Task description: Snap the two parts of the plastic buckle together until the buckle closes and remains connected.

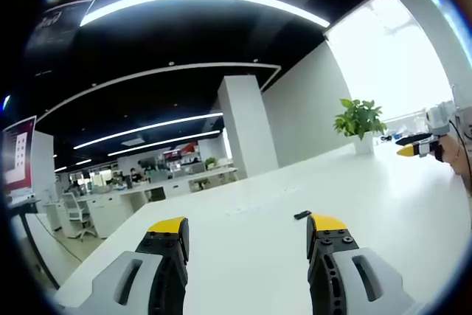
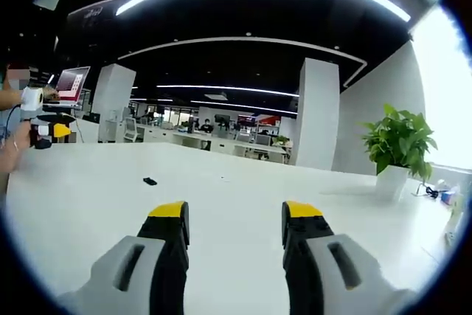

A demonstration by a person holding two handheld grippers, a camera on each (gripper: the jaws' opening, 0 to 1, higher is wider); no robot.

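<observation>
Both grippers hover over the white table (image 1: 243,248), jaws wide apart, holding nothing. The left gripper (image 1: 245,235) sees the small dark buckle (image 1: 302,215) just beyond its right jaw; the right gripper (image 2: 234,220) sees it further away, to the left. Its long axis lies flat on the table; its pointing direction is too small to tell. A potted plant (image 2: 397,154) stands well apart.

Your desk (image 1: 243,256) looks smooth, matt white; each hand-held gripper (image 1: 247,237) shows grey and black plastic with yellow tips.

Buckle (image 1: 302,215) too small for detail
</observation>
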